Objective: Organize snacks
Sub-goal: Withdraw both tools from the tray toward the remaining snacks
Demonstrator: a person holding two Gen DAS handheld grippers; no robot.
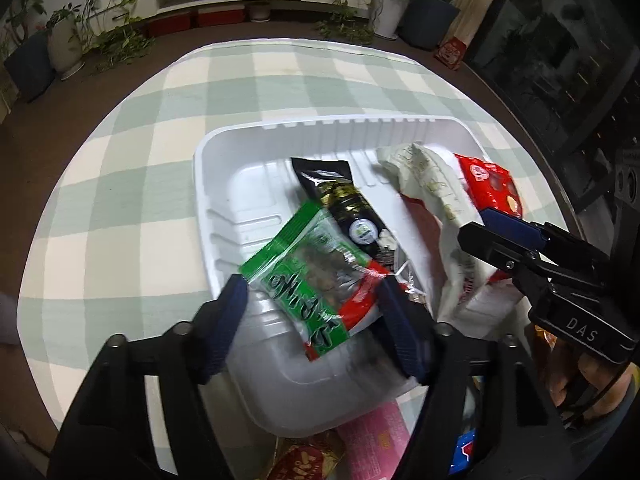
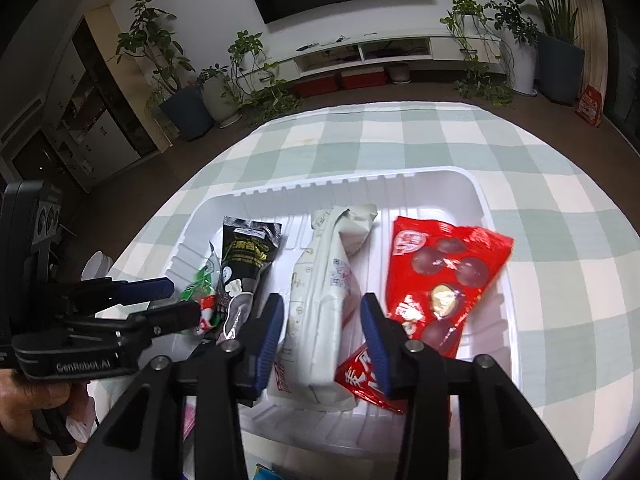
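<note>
A: Left gripper (image 1: 312,312) status?
B: Fingers spread wide, green snack packet (image 1: 310,280) between them, over white tray (image 1: 216,184) near-left.
A: Right gripper (image 2: 322,334)?
B: Wide too, straddling white pouch (image 2: 324,300) in tray.

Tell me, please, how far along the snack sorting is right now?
Done: a black packet, white packet and red packet lie in the white tray. In hand: the left gripper straddles a green packet, open, over the tray. Left: pink and other wrappers lie outside the tray's near edge.
</note>
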